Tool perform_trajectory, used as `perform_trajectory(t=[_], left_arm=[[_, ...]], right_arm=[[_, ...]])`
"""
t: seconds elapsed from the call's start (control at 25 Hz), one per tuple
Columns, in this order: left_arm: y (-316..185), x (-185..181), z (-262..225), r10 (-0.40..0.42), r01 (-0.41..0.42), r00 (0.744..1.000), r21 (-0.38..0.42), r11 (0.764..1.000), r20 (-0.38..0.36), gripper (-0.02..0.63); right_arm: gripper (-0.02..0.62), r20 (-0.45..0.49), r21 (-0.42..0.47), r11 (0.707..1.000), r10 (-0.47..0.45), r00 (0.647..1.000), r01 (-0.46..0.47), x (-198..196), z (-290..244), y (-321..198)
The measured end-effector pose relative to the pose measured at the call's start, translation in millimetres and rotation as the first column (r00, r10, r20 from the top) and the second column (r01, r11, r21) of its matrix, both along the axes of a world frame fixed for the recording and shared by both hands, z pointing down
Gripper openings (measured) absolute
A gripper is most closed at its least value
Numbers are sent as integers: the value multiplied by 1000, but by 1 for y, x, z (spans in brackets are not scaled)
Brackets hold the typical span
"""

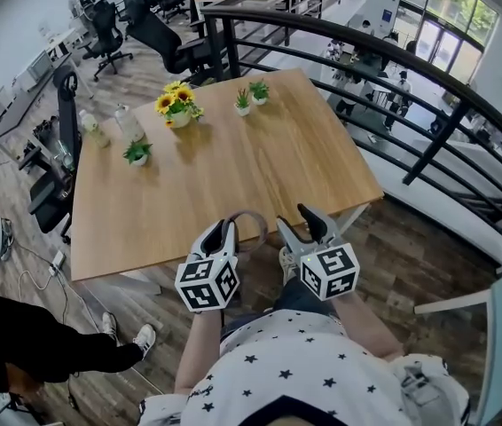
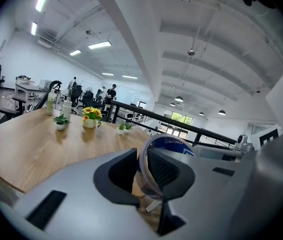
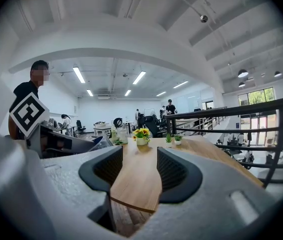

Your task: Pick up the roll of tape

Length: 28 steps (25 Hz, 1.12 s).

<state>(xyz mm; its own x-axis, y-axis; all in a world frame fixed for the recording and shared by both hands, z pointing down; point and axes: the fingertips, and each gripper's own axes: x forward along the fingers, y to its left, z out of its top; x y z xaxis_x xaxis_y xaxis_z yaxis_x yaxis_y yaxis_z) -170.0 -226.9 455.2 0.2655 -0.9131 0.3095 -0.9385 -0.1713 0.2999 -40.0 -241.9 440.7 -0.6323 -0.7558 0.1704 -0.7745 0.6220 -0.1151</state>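
Observation:
The roll of tape (image 1: 251, 213) is a thin translucent ring with a blue inner core (image 2: 174, 143). It stands upright between the jaws of my left gripper (image 1: 226, 229), which is shut on its wall (image 2: 141, 171), just above the near edge of the wooden table (image 1: 233, 167). My right gripper (image 1: 304, 223) hovers beside it to the right, also over the table's near edge. In the right gripper view its jaws (image 3: 139, 171) stand open with only the tabletop showing between them.
On the far half of the table stand a pot of sunflowers (image 1: 177, 106), two small potted plants (image 1: 249, 96), another plant (image 1: 137, 153) and bottles (image 1: 127, 122). A black railing (image 1: 393, 60) runs behind and to the right. Office chairs (image 1: 60, 149) stand at the left, and a person's leg (image 1: 74, 349) shows on the floor at the lower left.

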Motion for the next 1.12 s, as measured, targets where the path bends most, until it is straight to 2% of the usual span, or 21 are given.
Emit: perform_trajectory(t=[0.28,1.12], left_arm=[[-5,-5,-4,2,-2,1000,8,1000,-4,64],[-5,-4,-7,-9,9,1000,8,1000,-6,64]], right_arm=[[179,-25,-1,1000,28,999,-28,-1,-1,-3],[157,-41,-15,999,39,998,-39,5,6,-5]])
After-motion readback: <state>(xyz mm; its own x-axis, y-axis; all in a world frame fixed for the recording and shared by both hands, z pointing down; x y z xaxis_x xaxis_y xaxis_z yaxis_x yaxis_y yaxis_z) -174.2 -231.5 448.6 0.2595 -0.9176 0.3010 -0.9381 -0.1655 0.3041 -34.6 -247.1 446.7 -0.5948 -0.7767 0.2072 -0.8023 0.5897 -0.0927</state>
